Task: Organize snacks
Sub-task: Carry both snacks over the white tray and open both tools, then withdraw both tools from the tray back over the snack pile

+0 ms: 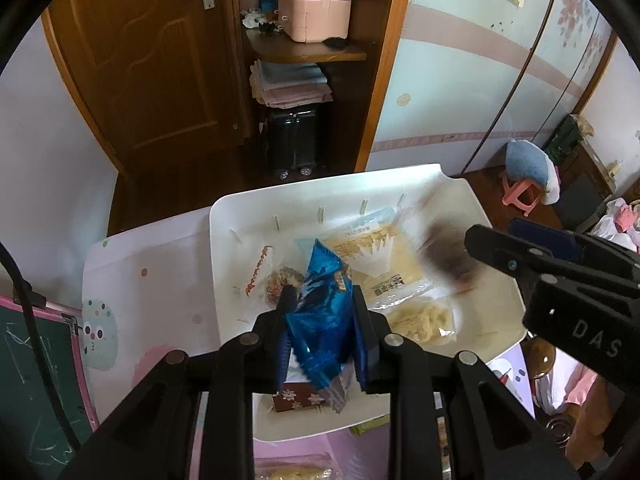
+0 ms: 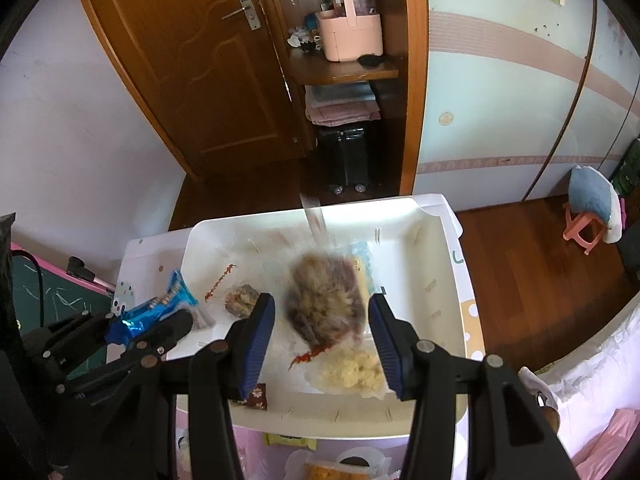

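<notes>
Left wrist view shows the left gripper (image 1: 320,320) with its jaws nearly closed on a blue snack packet (image 1: 320,320), held over the white tray (image 1: 224,280) on the bench. Right wrist view shows the right gripper (image 2: 322,332) half open; a blurred clear bag of brown snacks (image 2: 324,300) sits between the jaws, pads not touching it. A pale snack bag (image 2: 356,372) lies in the tray at five o'clock.

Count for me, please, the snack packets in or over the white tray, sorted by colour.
blue packet: 1
dark red packet: 1
pale yellow packet: 1
clear bags: 3
Total: 6
</notes>
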Motion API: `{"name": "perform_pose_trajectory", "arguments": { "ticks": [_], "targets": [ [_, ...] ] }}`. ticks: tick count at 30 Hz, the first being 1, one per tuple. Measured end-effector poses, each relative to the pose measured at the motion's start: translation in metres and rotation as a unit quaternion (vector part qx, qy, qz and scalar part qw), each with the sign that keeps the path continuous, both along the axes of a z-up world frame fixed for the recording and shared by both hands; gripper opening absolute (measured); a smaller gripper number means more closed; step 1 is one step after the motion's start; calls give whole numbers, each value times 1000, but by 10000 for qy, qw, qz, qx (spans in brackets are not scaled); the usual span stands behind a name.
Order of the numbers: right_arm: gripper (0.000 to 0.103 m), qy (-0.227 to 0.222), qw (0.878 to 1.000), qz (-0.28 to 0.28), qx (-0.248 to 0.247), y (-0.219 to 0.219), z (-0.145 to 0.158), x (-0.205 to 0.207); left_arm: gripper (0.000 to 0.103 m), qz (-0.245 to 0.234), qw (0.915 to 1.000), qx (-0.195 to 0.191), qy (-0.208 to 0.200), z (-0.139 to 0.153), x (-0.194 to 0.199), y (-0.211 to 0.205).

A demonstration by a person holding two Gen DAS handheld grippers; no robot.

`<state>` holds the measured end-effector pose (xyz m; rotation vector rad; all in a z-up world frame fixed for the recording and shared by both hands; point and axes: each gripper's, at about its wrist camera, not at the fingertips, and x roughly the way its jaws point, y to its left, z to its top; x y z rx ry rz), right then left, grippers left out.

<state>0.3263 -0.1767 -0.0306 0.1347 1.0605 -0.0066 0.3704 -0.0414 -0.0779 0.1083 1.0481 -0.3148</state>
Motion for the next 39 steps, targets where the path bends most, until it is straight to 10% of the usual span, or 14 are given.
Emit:
{"name": "perform_pose_trajectory", "arguments": {
  "ticks": [6,11,39],
  "targets": [
    [51,82,9998,-115,109,-5,-7,3,82,108,9998,-49,-133,-1,0,5],
    [64,87,9997,-164,188,-8,-8,0,86,48,10000,-58,-53,-2,-1,5],
    [66,-183,9996,-23,221,-1,26,-46,86,168,9993,-115,-315,34,-57,12]
  ]
}}
